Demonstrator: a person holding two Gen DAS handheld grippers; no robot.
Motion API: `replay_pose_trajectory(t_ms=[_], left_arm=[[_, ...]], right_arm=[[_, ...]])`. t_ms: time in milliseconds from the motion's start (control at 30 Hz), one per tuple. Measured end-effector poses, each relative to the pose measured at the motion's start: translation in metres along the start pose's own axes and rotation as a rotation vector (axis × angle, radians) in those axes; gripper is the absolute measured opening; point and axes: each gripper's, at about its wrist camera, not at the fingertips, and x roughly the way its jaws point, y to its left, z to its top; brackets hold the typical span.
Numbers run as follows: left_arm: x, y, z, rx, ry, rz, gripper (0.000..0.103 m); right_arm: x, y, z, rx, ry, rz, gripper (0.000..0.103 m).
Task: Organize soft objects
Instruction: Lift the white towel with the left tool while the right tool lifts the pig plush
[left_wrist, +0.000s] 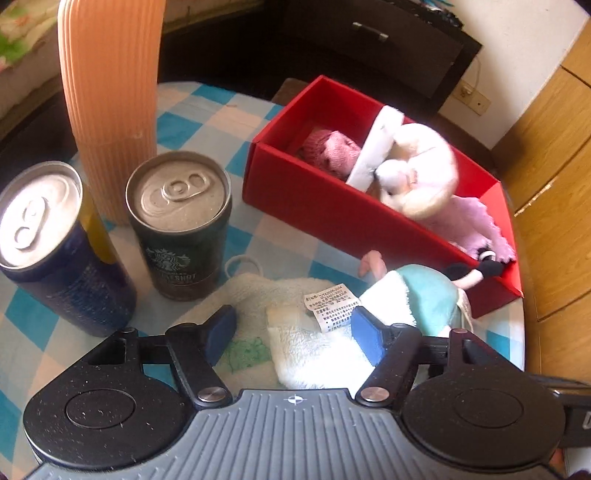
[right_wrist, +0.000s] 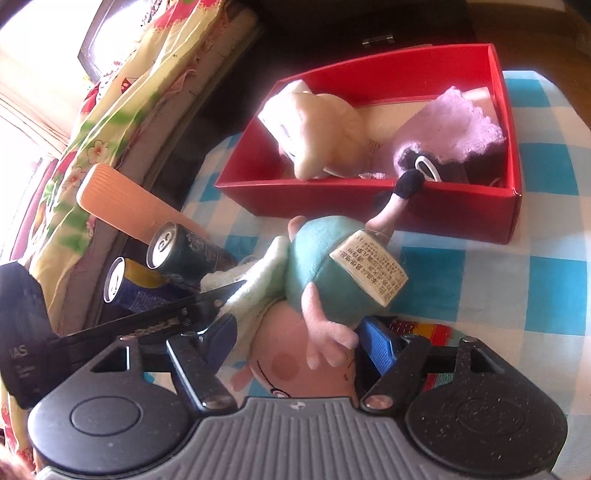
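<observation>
A red box (left_wrist: 314, 199) (right_wrist: 443, 214) on the checked table holds a white plush (left_wrist: 417, 166) (right_wrist: 325, 136), a pink knit item (left_wrist: 328, 147) and a lilac cloth (left_wrist: 476, 221) (right_wrist: 458, 125). A white towel (left_wrist: 314, 339) with a label lies in front of my left gripper (left_wrist: 295, 332), whose jaws stand open around it. A pig plush in a teal dress (right_wrist: 325, 266) (left_wrist: 424, 295) lies between the open jaws of my right gripper (right_wrist: 299, 343), its pink head near the palm.
Two drink cans (left_wrist: 181, 221) (left_wrist: 48, 243) and a tall ribbed orange vase (left_wrist: 110, 92) stand left of the towel. A dark cabinet (left_wrist: 369, 44) is behind the table, wooden doors (left_wrist: 554, 147) to the right. A floral bedspread (right_wrist: 92, 147) lies left in the right wrist view.
</observation>
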Motion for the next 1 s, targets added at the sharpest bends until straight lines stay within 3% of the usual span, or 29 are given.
replay_pose_trajectory(t_ms=[33,100,167,267,367,467,567,633,700,767,900,933,967,1000], left_arm=[[0.002,0.004,0.002,-0.025,0.015,-0.009,0.053],[0.003,0.008,0.003,-0.030,0.033,-0.006,0.027],[-0.003,0.010,0.002,-0.034,0.037,-0.048,0.017],[-0.026,0.023,0.003,-0.138,0.036,-0.234,0.013],[-0.052,0.039,0.002,-0.224,0.010,-0.371,0.010],[-0.073,0.049,0.002,-0.268,-0.025,-0.454,0.007],[-0.089,0.050,0.001,-0.257,-0.055,-0.490,0.007],[-0.094,0.045,0.001,-0.205,-0.068,-0.448,0.011],[-0.089,0.037,-0.004,-0.144,-0.077,-0.312,0.025],[-0.070,0.031,-0.011,-0.098,-0.037,-0.215,0.036],[-0.041,0.031,-0.024,-0.150,0.073,-0.242,0.060],[-0.038,0.028,-0.026,-0.142,0.066,-0.234,0.066],[-0.037,0.027,-0.026,-0.154,0.043,-0.205,0.078],[-0.035,0.028,-0.027,-0.187,0.016,-0.179,0.081]], right_arm=[[0.000,-0.002,0.000,0.007,-0.004,-0.001,0.052],[-0.001,-0.007,0.001,0.018,-0.012,-0.001,0.052],[-0.005,-0.010,0.002,0.017,-0.029,-0.004,0.052],[-0.014,-0.008,0.004,-0.002,-0.058,0.007,0.052],[-0.017,-0.006,0.003,-0.005,-0.063,0.014,0.052],[-0.012,-0.012,0.000,0.048,-0.038,0.030,0.052],[-0.008,-0.014,-0.001,0.085,-0.029,0.043,0.052],[-0.004,-0.012,0.000,0.098,-0.028,0.045,0.052],[0.000,-0.007,0.002,0.094,-0.026,0.035,0.052],[0.002,-0.003,0.001,0.086,-0.037,0.017,0.054],[0.007,-0.006,0.000,0.105,-0.015,0.009,0.057],[0.008,-0.008,0.001,0.120,-0.011,0.015,0.057],[0.009,-0.009,0.002,0.133,-0.009,0.019,0.058],[0.009,-0.011,0.003,0.144,-0.011,0.024,0.058]])
